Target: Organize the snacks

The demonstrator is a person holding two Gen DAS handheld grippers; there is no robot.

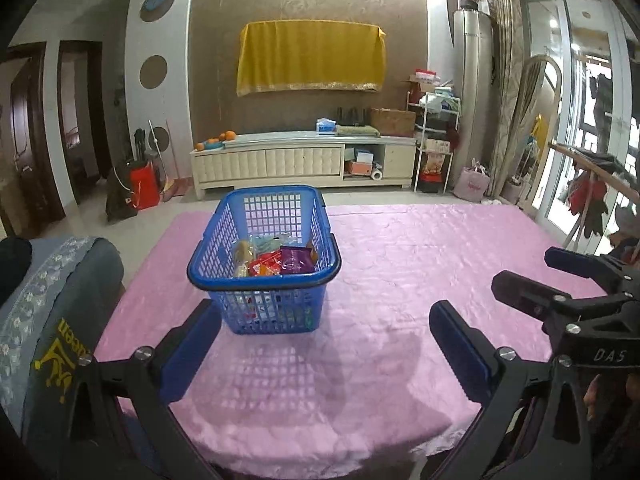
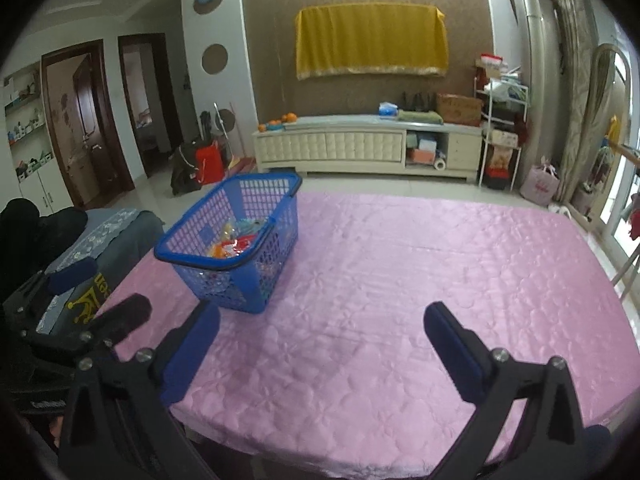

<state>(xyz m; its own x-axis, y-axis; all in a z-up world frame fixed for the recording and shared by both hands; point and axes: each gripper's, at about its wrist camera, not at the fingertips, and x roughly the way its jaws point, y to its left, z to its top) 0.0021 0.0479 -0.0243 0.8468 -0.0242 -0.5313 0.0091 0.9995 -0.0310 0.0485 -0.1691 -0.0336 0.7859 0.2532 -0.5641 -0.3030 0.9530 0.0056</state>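
A blue plastic basket [image 1: 224, 240] stands on the pink table cover [image 1: 420, 264]. Inside it lie several snack packets [image 1: 276, 260], among them a purple one and red ones. My left gripper [image 1: 326, 320] is open and empty, just in front of the basket's near wall. The basket also shows in the right wrist view [image 2: 276, 248], left of centre. My right gripper [image 2: 322, 320] is open and empty over bare cover, to the right of the basket. The right gripper also shows at the right edge of the left wrist view [image 1: 532, 280].
A chair with a grey embroidered cover [image 1: 52, 308] stands against the table's left side. Behind the table are a white TV cabinet [image 1: 304, 160], a metal shelf rack [image 1: 436, 140] and a pink bag [image 1: 474, 184] on the floor.
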